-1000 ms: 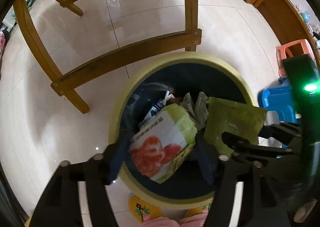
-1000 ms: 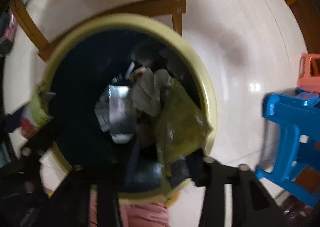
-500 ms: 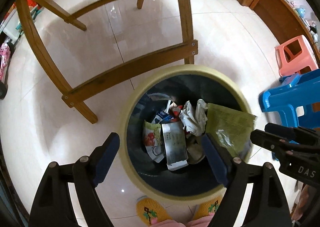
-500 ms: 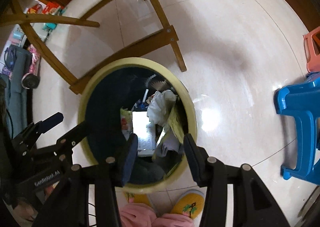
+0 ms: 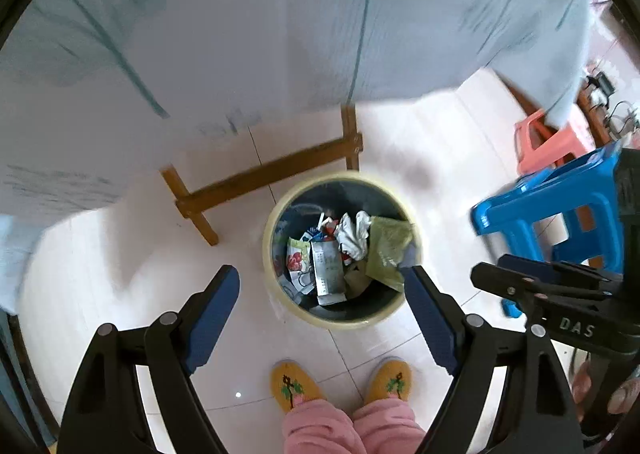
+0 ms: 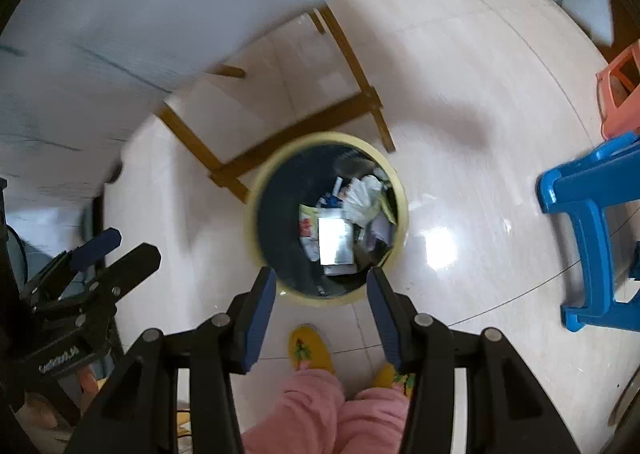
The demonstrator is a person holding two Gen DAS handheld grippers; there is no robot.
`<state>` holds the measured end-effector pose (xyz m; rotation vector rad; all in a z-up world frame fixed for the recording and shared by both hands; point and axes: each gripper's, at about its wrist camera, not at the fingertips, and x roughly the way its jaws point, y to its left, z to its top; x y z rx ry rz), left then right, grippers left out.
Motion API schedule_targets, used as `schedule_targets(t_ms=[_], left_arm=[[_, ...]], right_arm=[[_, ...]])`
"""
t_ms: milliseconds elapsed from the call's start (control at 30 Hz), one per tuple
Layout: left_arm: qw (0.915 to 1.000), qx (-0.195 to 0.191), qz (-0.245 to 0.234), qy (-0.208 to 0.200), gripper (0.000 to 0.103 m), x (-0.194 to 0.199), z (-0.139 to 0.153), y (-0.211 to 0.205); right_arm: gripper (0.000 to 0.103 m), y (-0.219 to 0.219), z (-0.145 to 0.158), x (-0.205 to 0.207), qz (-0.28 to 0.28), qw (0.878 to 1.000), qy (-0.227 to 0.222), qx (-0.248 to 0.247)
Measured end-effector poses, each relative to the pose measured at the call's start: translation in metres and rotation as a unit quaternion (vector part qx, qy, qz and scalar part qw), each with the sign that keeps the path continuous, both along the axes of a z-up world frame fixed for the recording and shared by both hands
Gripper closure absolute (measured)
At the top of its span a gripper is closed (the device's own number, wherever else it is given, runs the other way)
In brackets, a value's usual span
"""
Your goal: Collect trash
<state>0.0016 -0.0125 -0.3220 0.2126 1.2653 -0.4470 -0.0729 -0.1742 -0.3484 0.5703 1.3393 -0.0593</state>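
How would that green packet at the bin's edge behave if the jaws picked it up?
The green packet looks like thin, creased film, so it is probably light and floppy and would sag or crumple. Leaning on the bin rim, it may slide down if nudged.

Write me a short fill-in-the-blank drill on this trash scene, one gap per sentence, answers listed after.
1. The wrappers and crumpled paper lie inside the round ___.
2. Neither the left gripper nor the right gripper holds anything; both stand ___.
3. The plastic stool nearest the bin is coloured ___.
4. The person's slippers are ___ in colour.

Missing words: bin; open; blue; yellow
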Motion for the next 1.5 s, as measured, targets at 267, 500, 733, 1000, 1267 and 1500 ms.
schedule_targets(t_ms=[267, 500, 733, 1000, 1267, 1500], left_arm=[[0.9981, -0.018, 0.045, -0.037, 0.020, -0.006, 0.115, 0.013], [0.9929, -0.021, 0.094, -0.070, 0.020, -0.009, 0.191, 0.024], [0.9881, -0.004, 0.129, -0.084, 0.020, -0.020, 0.252, 0.032], [0.9811, 0.004, 0.160, -0.109, 0.020, -0.031, 0.308, 0.030], [0.9712, 0.004, 0.182, -0.153, 0.020, -0.034, 0.347, 0.020], [0.9675, 0.004, 0.195, -0.161, 0.020, -0.032, 0.352, 0.015]], right_arm=[[0.056, 0.015, 0.109, 0.010, 0.031, 0.998, -0.053, -0.020], [0.056, 0.026, 0.199, 0.021, 0.061, 0.993, -0.088, -0.050], [0.056, 0.031, 0.279, 0.025, 0.083, 0.986, -0.126, -0.071], [0.056, 0.034, 0.353, 0.025, 0.109, 0.973, -0.173, -0.104], [0.055, 0.035, 0.381, 0.022, 0.113, 0.968, -0.196, -0.113], [0.055, 0.036, 0.388, 0.024, 0.119, 0.962, -0.211, -0.125]])
